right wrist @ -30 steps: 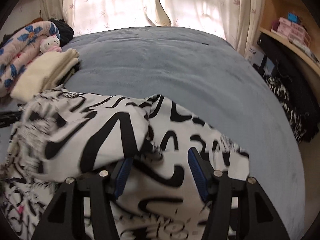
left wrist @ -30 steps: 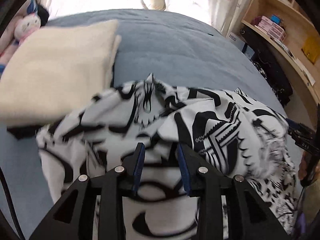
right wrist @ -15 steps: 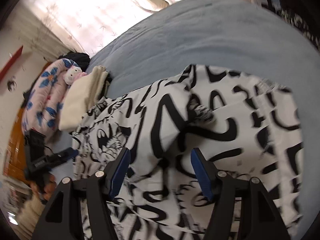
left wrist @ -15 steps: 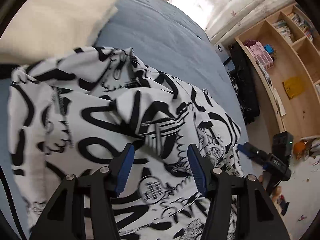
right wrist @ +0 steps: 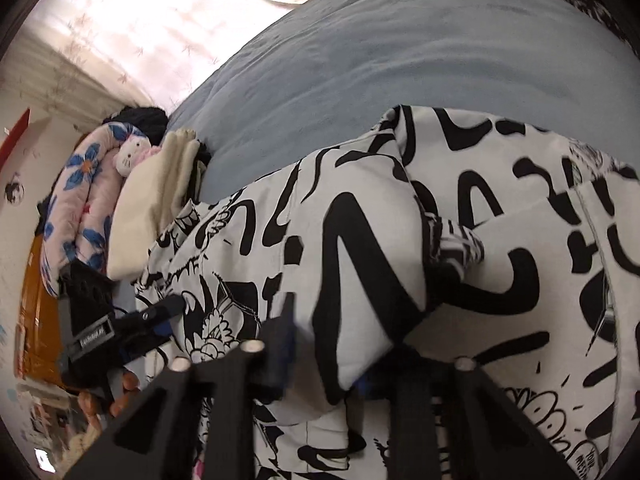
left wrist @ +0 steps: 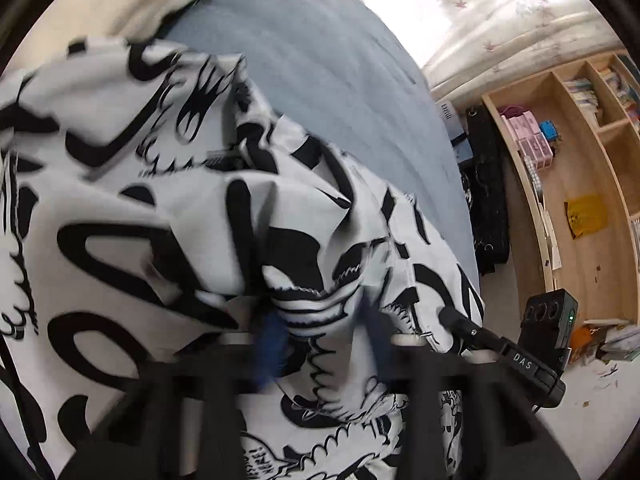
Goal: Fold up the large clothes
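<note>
Both tongs, left (left wrist: 324, 344) and right (right wrist: 324, 356), have just closed on the crumpled garment (left wrist: 168, 216), axis unclear.

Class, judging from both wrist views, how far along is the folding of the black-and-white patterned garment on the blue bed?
Done: little; the black-and-white patterned garment lies rumpled on the blue bed, no neat fold visible. In hand: the left gripper and right gripper have just been closing, each with a bunched ridge of the cloth between its jaws. Left: lifting, folding and smoothing it.
</note>
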A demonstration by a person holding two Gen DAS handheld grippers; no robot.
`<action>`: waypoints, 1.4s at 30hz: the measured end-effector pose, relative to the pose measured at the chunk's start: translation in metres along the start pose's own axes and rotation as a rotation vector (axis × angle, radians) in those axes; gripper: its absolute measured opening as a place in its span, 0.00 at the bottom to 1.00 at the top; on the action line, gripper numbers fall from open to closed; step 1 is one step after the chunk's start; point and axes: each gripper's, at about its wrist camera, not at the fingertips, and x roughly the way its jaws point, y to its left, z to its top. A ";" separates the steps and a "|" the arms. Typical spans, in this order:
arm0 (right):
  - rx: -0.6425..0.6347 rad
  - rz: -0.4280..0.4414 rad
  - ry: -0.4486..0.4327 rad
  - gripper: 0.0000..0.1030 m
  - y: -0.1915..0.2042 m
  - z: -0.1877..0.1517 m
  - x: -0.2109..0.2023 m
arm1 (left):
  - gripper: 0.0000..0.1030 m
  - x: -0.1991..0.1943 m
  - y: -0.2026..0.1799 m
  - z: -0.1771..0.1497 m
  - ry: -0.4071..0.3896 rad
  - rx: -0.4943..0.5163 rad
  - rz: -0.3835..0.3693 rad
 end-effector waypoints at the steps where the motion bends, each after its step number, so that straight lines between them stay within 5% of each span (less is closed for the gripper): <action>1: -0.010 -0.001 -0.002 0.15 0.002 0.001 -0.002 | 0.10 -0.003 -0.004 0.000 -0.013 0.003 0.010; 4: -0.021 0.022 -0.018 0.12 0.010 0.008 -0.015 | 0.06 -0.015 -0.021 0.003 -0.041 0.015 0.063; 11: 0.012 0.111 -0.018 0.12 0.024 0.006 -0.067 | 0.06 -0.050 -0.051 0.003 0.110 -0.037 0.192; 18: 0.009 -0.081 0.159 0.13 -0.014 -0.045 -0.027 | 0.26 -0.034 -0.027 -0.033 0.253 -0.003 0.316; 23: 0.144 0.027 0.192 0.22 -0.057 -0.071 -0.016 | 0.30 -0.020 0.013 -0.058 0.268 -0.106 0.158; 27: 0.165 0.078 0.153 0.35 -0.066 -0.071 -0.028 | 0.41 -0.018 0.036 -0.057 0.159 -0.152 -0.040; 32: 0.187 0.148 0.092 0.51 -0.066 -0.064 -0.039 | 0.54 -0.016 0.055 -0.040 0.045 -0.192 -0.195; 34: 0.210 0.170 0.068 0.62 -0.067 -0.056 -0.040 | 0.55 -0.014 0.060 -0.033 0.038 -0.206 -0.234; 42: 0.389 0.310 0.048 0.64 -0.093 -0.026 -0.020 | 0.58 -0.024 0.064 -0.010 -0.011 -0.188 -0.361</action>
